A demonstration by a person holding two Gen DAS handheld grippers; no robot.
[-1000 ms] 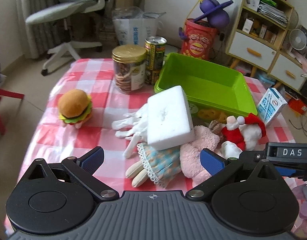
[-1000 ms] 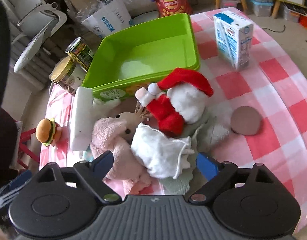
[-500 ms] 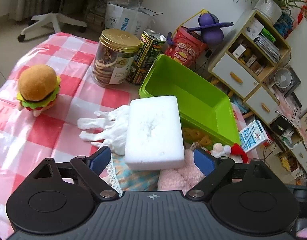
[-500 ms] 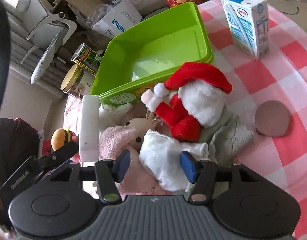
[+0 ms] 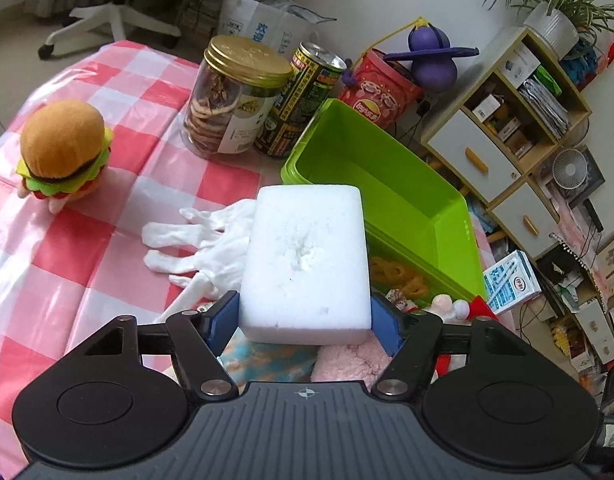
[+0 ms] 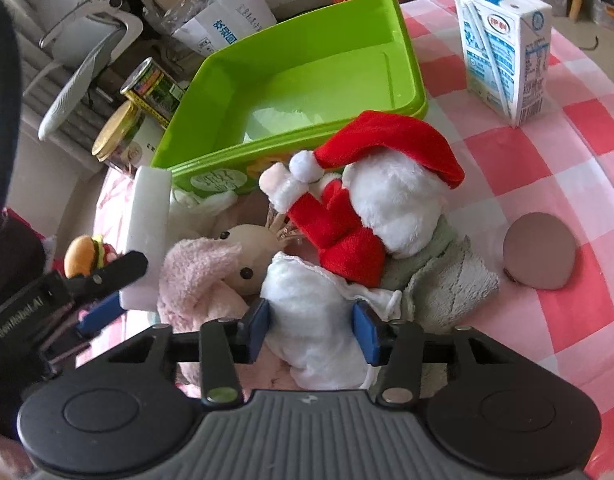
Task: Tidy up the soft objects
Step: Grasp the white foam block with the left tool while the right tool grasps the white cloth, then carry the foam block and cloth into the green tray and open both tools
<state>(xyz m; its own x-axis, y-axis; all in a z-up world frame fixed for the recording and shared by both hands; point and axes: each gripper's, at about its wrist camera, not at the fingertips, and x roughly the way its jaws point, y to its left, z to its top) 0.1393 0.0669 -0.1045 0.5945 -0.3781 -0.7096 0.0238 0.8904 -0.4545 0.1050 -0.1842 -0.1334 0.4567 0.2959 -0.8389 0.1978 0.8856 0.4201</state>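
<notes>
Plush toys lying: three, namely burger [image 5: 63,152], Santa [image 6: 371,204], pink bunny [image 6: 211,276]
White gloves lying: two [image 5: 203,246] [image 6: 315,320]
Sponge blocks lying: one [image 5: 307,256]
Green bins sitting: one [image 6: 407,44]
Jars standing: one [image 5: 235,96]
Cans standing: one [image 5: 303,100]
Milk cartons standing: one [image 6: 507,48]

On the worktop [image 5: 107,248], under its pink-and-white checked cloth, we see a clear biscuit jar [image 5: 235,100] with a gold lid, touching a dark drinks can [image 5: 303,100] on its right. A blue-and-white milk carton [image 6: 507,48] stands upright near the far edge, and a flat brown disc [image 6: 541,258] lies nearer to us. Off the worktop we make out a red snack tub [image 5: 381,92], a wooden shelf unit [image 5: 519,120], a small fan [image 5: 571,168] and a swivel chair's base [image 5: 111,24].
</notes>
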